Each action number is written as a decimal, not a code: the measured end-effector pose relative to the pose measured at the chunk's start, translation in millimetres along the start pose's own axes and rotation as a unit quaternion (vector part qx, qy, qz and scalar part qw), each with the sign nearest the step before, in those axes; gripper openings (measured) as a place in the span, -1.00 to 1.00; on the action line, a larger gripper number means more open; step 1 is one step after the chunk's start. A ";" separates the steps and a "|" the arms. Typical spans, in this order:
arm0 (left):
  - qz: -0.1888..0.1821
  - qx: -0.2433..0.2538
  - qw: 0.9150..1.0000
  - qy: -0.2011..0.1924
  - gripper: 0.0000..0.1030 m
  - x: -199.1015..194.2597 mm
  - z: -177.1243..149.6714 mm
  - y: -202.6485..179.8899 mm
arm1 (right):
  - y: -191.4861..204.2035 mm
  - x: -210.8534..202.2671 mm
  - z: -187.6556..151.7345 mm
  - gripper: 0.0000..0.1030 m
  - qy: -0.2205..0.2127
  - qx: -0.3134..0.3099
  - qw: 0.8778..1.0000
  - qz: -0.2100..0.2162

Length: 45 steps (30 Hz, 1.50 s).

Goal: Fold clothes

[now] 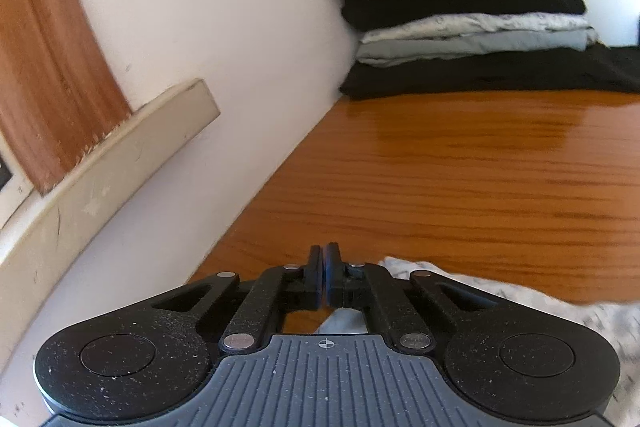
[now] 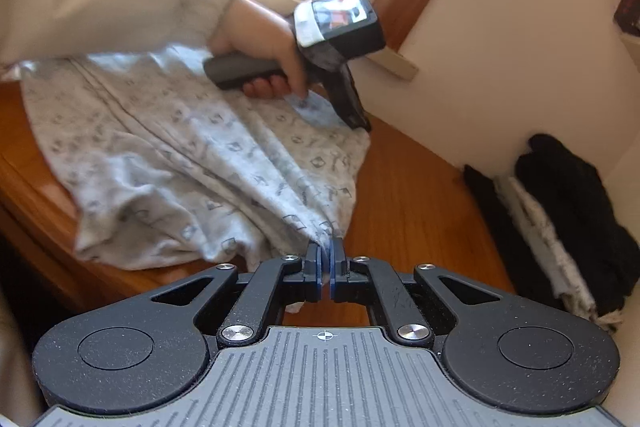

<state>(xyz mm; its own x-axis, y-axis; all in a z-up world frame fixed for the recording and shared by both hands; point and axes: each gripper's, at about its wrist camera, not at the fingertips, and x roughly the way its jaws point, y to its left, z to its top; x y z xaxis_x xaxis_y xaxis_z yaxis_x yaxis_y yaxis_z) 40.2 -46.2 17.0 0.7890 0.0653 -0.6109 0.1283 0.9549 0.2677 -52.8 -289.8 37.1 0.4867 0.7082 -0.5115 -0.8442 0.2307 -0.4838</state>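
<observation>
Pinching garment [image 2: 192, 163] corners for a fold
Both hand-held grippers, left [image 2: 356, 121] and right [image 2: 325, 259], clamped on cloth, near stack [image 2: 568, 211] on tabletop [image 2: 420, 195].

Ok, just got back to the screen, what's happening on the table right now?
A person is working on a pale patterned garment that lies rumpled on the wooden table. The right gripper is shut on a pinch of its near edge. The left gripper, in the person's left hand, is at the far corner of the same garment. A stack of folded clothes sits by the wall.
</observation>
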 end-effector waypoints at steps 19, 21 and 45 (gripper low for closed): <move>0.022 0.034 0.999 0.008 -0.73 1.1 5.7 -24.8 | -21.5 24.8 -9.8 -0.93 -0.017 0.022 0.997 -0.070; 0.034 0.034 0.999 0.005 -0.75 3.6 6.6 -29.6 | -26.6 19.7 -14.1 -0.95 -0.009 0.041 0.998 -0.050; -0.017 -0.039 0.999 -0.013 -0.76 7.5 1.5 1.9 | -57.4 15.2 -27.0 -0.76 -0.033 0.139 0.990 0.014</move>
<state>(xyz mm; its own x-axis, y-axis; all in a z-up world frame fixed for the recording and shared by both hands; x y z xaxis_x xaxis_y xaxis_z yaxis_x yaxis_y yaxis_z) 47.3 -44.3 14.1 0.8000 0.0251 -0.5994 0.1101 0.9760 0.1878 9.1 -310.3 37.9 0.4545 0.7567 -0.4698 -0.8907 0.3787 -0.2516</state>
